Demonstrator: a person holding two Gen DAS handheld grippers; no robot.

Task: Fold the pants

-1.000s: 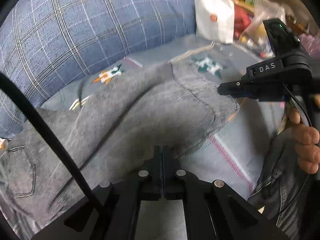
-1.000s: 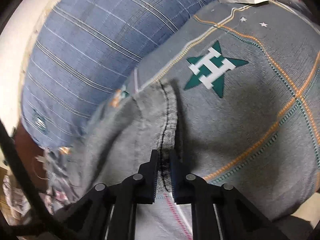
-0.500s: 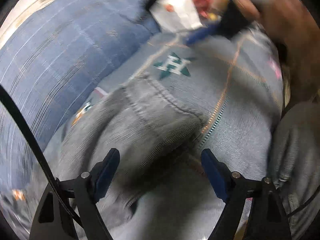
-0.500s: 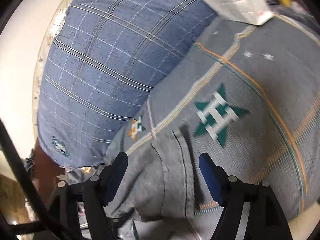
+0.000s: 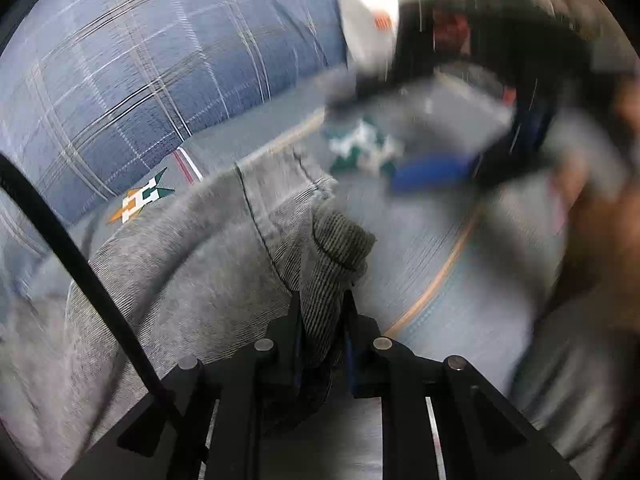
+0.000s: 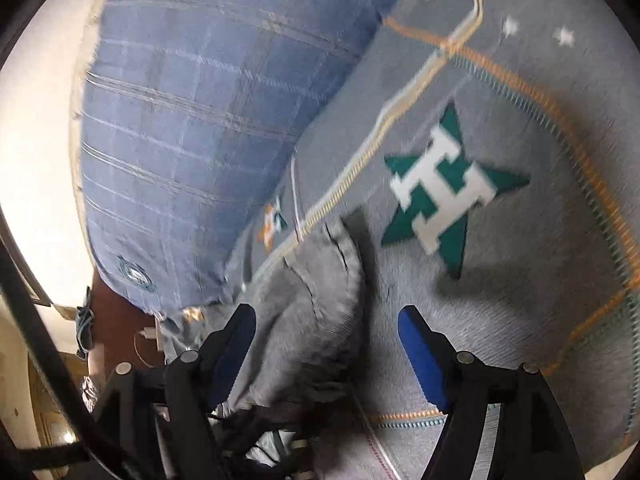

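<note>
Grey corduroy pants lie on a grey bedspread with green star prints. My left gripper is shut on a bunched fold of the pants near the hem edge. In the right wrist view the pants lie between and below the blue pads. My right gripper is open, jaws wide apart above the cloth and holding nothing. The right gripper also shows blurred in the left wrist view, at the upper right.
A big blue plaid pillow lies behind the pants; it also shows in the right wrist view. A white bag and clutter sit at the far right. A green star print marks the bedspread. Another grey garment lies at right.
My left gripper opened, then closed again on a fold of the pants. My right gripper let go of the pants hem and now stands open above it.
</note>
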